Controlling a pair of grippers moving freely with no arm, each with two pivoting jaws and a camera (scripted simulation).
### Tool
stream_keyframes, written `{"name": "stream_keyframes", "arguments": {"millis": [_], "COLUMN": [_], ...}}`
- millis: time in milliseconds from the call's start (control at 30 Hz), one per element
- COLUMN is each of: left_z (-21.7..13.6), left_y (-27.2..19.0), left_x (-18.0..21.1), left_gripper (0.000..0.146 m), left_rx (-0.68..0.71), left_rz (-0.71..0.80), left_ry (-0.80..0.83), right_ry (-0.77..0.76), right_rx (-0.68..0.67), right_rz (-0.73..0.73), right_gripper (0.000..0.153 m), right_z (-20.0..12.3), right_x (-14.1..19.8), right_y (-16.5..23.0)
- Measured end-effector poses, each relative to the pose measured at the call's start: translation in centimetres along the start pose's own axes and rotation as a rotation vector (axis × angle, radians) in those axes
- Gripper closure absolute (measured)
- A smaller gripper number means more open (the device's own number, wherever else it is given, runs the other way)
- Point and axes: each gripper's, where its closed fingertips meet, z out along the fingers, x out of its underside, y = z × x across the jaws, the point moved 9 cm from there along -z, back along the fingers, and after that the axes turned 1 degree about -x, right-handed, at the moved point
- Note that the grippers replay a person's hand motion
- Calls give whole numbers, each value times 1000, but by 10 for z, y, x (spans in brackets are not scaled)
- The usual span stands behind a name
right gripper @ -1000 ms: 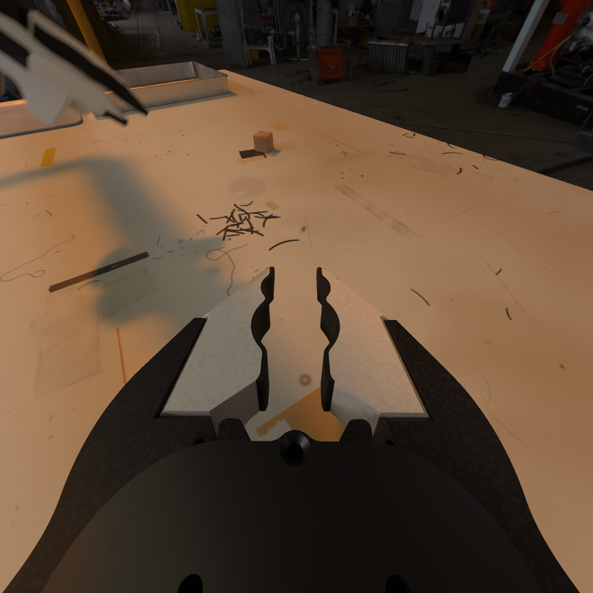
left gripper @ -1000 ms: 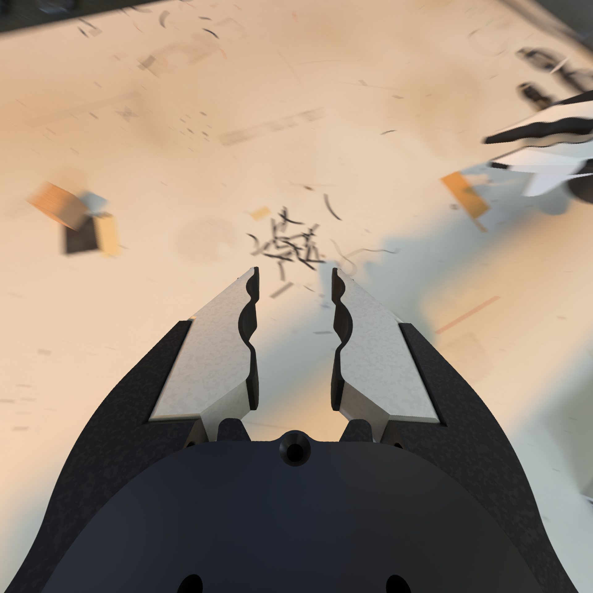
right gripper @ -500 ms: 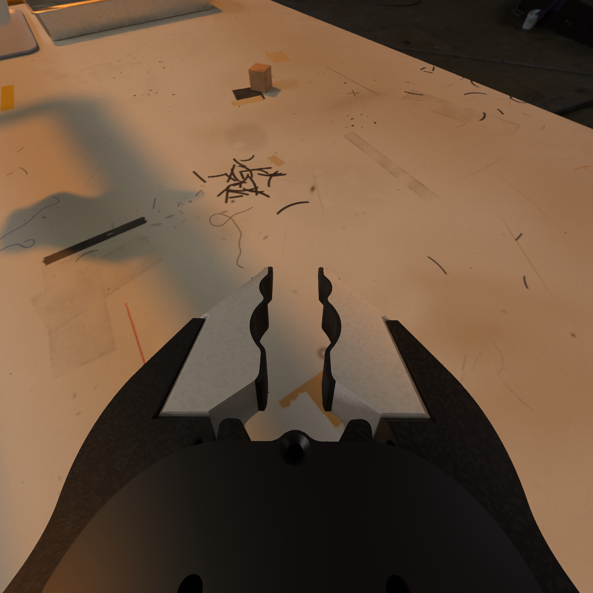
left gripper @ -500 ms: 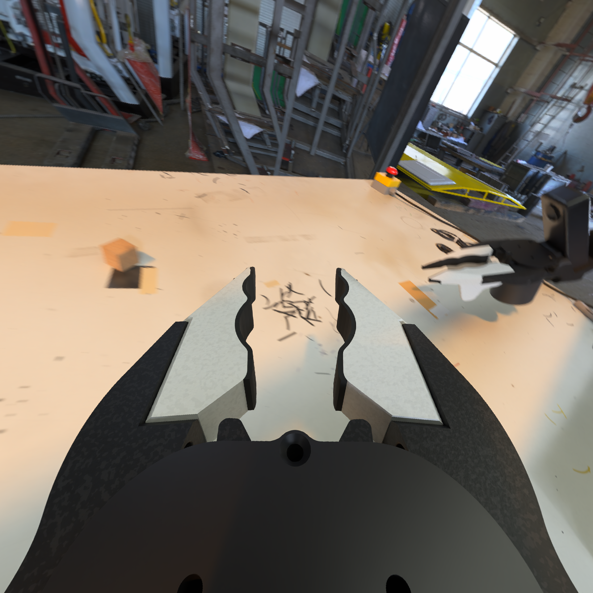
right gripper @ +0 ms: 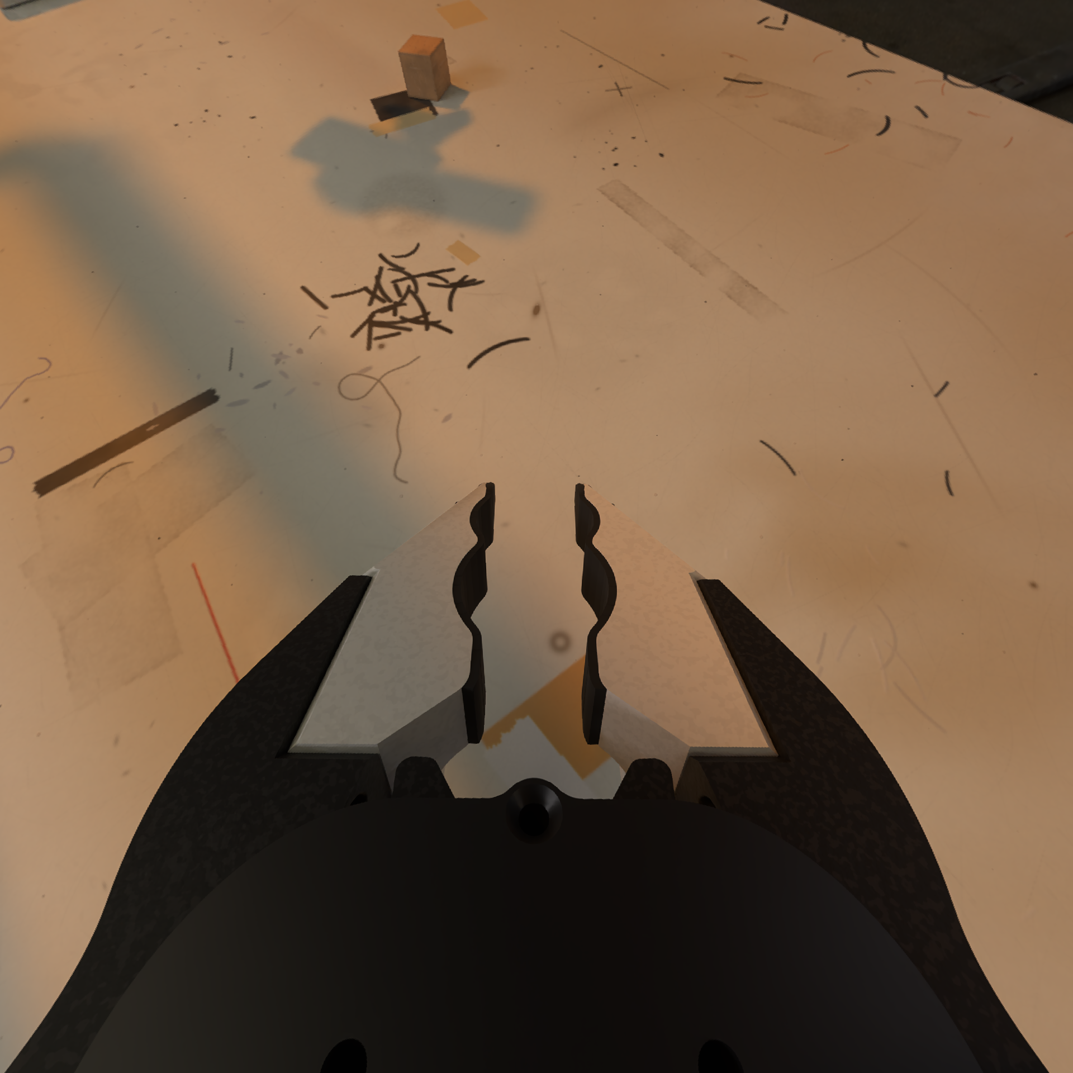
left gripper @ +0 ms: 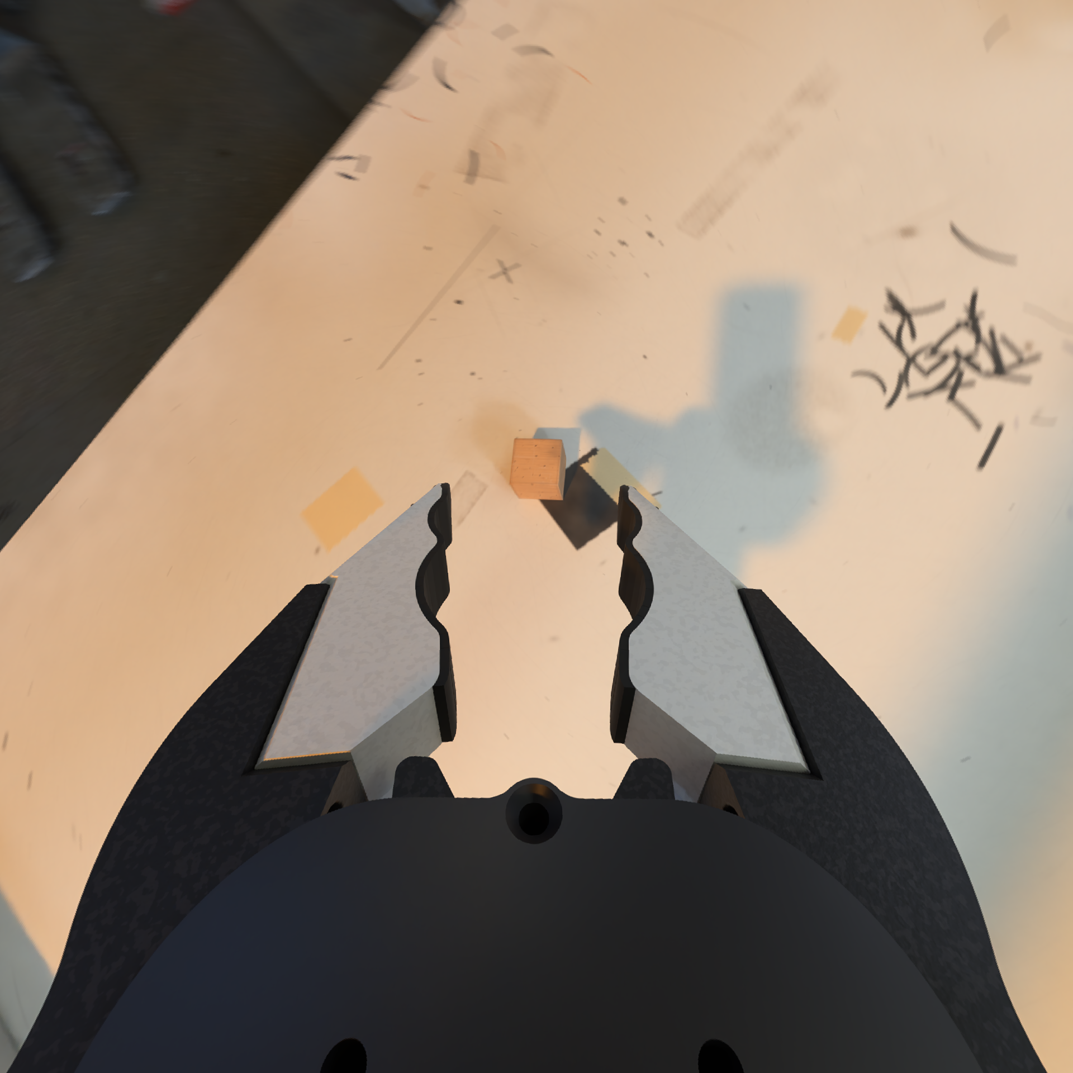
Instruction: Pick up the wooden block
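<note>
The wooden block (left gripper: 537, 468) is a small light-brown cube standing on the tan table top. In the left wrist view it lies just beyond my fingertips, in line with the gap. My left gripper (left gripper: 533, 493) is open and empty, above the table and apart from the block. In the right wrist view the block (right gripper: 424, 65) stands far off at the top, left of centre. My right gripper (right gripper: 534, 490) is open with a narrower gap, empty, far from the block.
A black patch (left gripper: 583, 511) and tape scraps (left gripper: 342, 508) lie by the block. A heap of dark shavings (right gripper: 400, 305) sits between my right gripper and the block. The table edge (left gripper: 232, 284) runs diagonally left of the block. A black strip (right gripper: 125, 442) lies at the left.
My left gripper has swung left and tipped down, so the block now sits just ahead of its fingertips, and its jaws stand wider. My right gripper has tilted down a little.
</note>
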Motion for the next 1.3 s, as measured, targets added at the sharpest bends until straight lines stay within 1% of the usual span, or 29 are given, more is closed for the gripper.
{"name": "stream_keyframes", "arguments": {"millis": [67, 133, 233, 333, 433, 567, 633, 700, 767, 833, 1000, 1067, 1133, 1200, 1300], "left_z": [29, 57, 88, 102, 107, 115, 119, 120, 122, 122, 118, 109, 89, 59, 10], "left_y": [12, 23, 38, 42, 35, 26, 21, 18, 17, 15, 10, 12, 17, 23, 18], "left_x": [-2, -1, 8, 10, 12, 18, 19, 18, 16, 15, 16, 16, 11, 3, -13], "left_gripper": [87, 87, 91, 96, 98, 89, 88, 92, 99, 110, 113, 115, 115, 115, 115], "left_rx": [112, 201, 277, 339, 326, 266, 222, 188, 179, 174, 166, 170, 199, 249, 412], "left_rz": [92, 133, 72, -22, -27, -18, 0, 10, 4, 8, -10, -39, -131, -249, -407], "left_ry": [61, 148, 239, 217, 225, 294, 308, 306, 309, 315, 319, 298, 207, 57, -227], "right_ry": [8, 10, 16, 17, 28, 41, 39, 35, 32, 30, 23, 15, 4, -11, -51], "right_rx": [1, -5, -1, -4, -21, -40, -46, -52, -55, -53, -39, -36, -31, -22, -13], "right_rz": [12, 25, 29, 46, 50, 42, 42, 44, 41, 33, 17, 9, -6, -26, -49], "right_gripper": [125, 125, 125, 126, 126, 126, 127, 127, 127, 127, 127, 127, 127, 127, 127], "right_z": [3, 6, 12, 17, 22, 26, 27, 27, 27, 25, 19, 16, 12, 8, 3], "right_x": [-3, -5, -7, -7, -6, -6, -7, -7, -7, -6, -4, -6, -9, -12, -20], "right_y": [-1, 0, 1, 3, 4, 2, 1, 2, 3, 5, 8, 8, 9, 10, 11]}}
